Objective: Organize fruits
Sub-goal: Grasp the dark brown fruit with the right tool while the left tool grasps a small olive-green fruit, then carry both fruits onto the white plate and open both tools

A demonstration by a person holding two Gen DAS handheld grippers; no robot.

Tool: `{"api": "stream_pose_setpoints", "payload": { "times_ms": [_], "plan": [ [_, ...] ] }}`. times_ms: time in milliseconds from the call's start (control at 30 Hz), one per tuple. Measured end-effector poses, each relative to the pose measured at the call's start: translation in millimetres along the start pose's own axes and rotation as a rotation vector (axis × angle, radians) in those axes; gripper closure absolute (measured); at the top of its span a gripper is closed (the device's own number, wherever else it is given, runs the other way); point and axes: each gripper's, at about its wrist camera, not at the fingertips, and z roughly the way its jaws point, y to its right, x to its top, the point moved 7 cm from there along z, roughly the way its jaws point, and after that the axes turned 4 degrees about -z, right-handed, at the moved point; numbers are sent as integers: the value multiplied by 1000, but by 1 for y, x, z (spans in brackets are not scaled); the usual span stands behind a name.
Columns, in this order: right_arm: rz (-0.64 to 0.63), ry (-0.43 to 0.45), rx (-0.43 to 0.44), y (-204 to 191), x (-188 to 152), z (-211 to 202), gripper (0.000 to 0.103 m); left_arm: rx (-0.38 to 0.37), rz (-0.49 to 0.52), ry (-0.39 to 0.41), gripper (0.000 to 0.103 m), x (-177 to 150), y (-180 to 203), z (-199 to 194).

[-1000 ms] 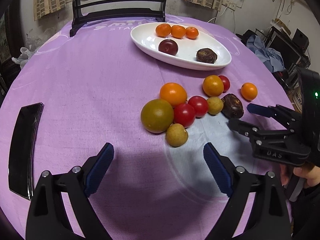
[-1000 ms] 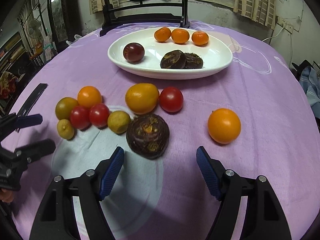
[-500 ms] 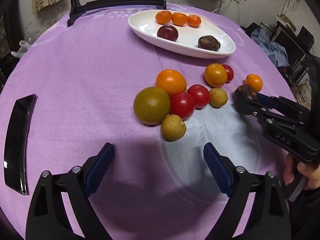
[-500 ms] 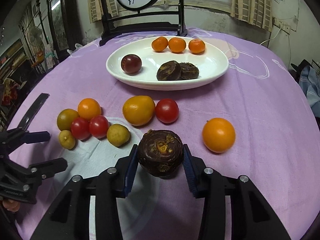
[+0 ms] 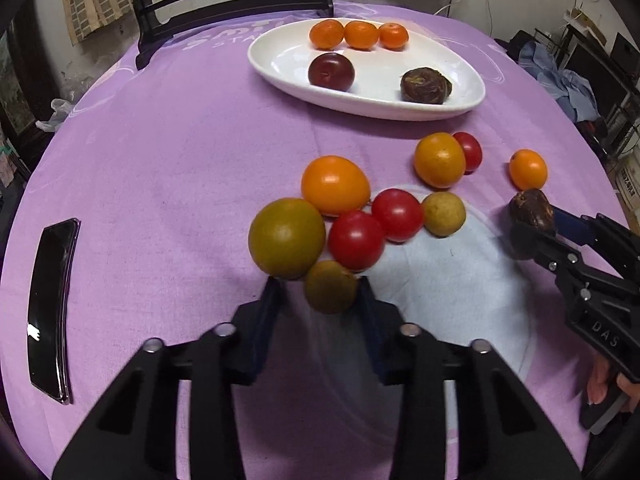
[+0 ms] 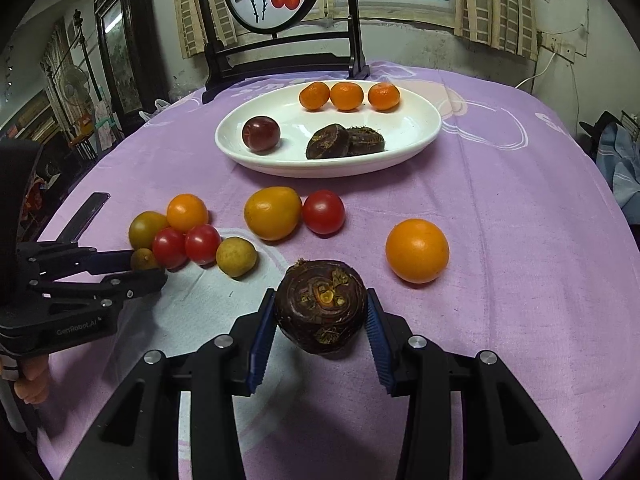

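Observation:
My right gripper (image 6: 321, 320) is shut on a dark brown water chestnut (image 6: 321, 306) and holds it just above the purple cloth; it also shows in the left wrist view (image 5: 532, 210). My left gripper (image 5: 322, 300) is shut on a small yellow-brown fruit (image 5: 330, 286) at the near edge of a cluster: an olive-green tomato (image 5: 286, 238), two red tomatoes (image 5: 356, 240), an orange tomato (image 5: 335, 185). The white oval plate (image 6: 416, 140) at the back holds three small oranges (image 6: 347, 96), a dark plum (image 6: 261, 133) and two water chestnuts (image 6: 344, 142).
Loose on the cloth are a yellow-orange tomato (image 6: 273, 218), a red tomato (image 6: 323, 212), an orange (image 6: 417, 250) and a second yellow-brown fruit (image 6: 236, 257). A black phone (image 5: 50, 306) lies at the left. A dark wooden screen stand (image 6: 280, 60) rises behind the plate.
The right gripper closed on the water chestnut and lifted it slightly. The left gripper moved forward and closed on the small yellow-brown fruit.

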Motion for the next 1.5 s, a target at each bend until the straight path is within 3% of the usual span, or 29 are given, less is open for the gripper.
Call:
{"api": "stream_pose_setpoints", "payload": {
  "times_ms": [200,567,833,1133,1267,1467,1500],
  "plan": [
    [7,25,5,1,2,-6,59,-48,-4,-15,78,-7,2,-11],
    [24,74,-15,9,14,-23,59,-75,58,57,78,-3,4,-46],
    [-33,120,-38,13,56,-35,59,-94,89,152,78,64,10,-61],
    [-43,153,9,10,123,1,59,-81,77,195,78,153,17,-28],
    [-67,134,7,5,141,31,59,-58,51,180,78,181,13,2],
    [-67,69,-13,10,146,68,58,-71,4,117,78,194,2,38],
    [-65,71,-11,10,146,70,54,-65,2,112,67,194,1,42]
  ]
}}
